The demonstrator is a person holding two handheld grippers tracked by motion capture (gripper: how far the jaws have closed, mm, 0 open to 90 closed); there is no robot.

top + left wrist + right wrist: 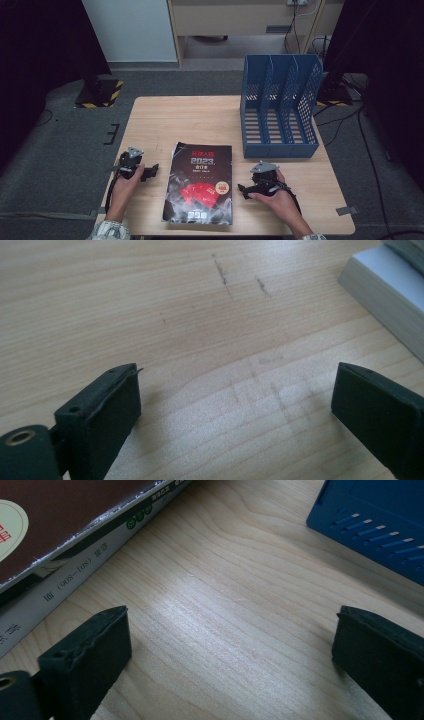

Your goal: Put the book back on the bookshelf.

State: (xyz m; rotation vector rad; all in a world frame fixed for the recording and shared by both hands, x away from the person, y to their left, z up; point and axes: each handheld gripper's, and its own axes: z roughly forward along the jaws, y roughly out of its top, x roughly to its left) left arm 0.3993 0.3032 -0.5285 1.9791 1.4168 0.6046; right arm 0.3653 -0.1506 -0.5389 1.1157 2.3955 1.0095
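— Left gripper first: how does it stand?

— Jaws spread wide, nothing between them. It rests on the table at the near left, held in the person's left hand, tips aimed right toward the book. In the left gripper view its two black pads frame only bare, lightly scuffed wood, and the book's pale page edge sits at the far right of that picture, apart from the jaws.

— And the right gripper?

— Same story: jaws wide, holding nothing. It lies at the near right, in the right hand, tips pointing left at the book. The right gripper view has clear wood between its pads, the book's spine and dark red cover to the left, and a corner of the blue file rack at the upper right.

— So where is the book exactly?

— Flat on the table, near the front edge, between the two grippers and touched by neither. Its cover is black with red cards printed on it, and its long side runs near to far.

— What lies beyond it?

— The blue file rack, upright with three slots, at the far right of the table, well apart from the book. Past the table is grey floor.
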